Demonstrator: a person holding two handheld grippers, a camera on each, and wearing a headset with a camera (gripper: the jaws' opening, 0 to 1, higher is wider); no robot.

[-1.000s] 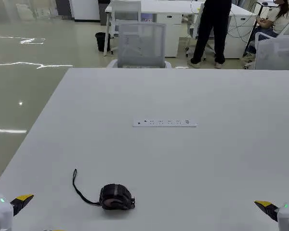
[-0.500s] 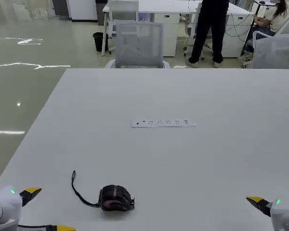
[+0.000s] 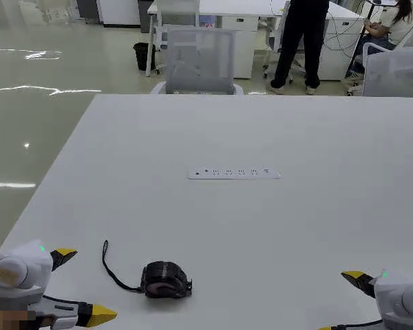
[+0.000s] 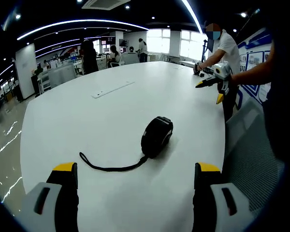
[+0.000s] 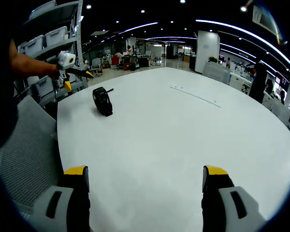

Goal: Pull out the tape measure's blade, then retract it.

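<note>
At seven o'clock on the white table point(image 3: 261, 227), the tape measure point(image 3: 166, 279) lies untouched, no blade drawn out, while the left gripper point(image 3: 84, 284) at eight and the right gripper point(image 3: 337, 302) at five hang spread and empty, so both pulling and retracting remain.

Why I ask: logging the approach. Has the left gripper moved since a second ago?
Yes: the left gripper has come in toward the tape measure, which stays put below the power strip.

A matt black, plastic-looking tape measure point(image 3: 166, 280) is sitting on the smooth, matt white table point(image 3: 261, 234); the polished floor point(image 3: 34, 124) is gleaming.
</note>
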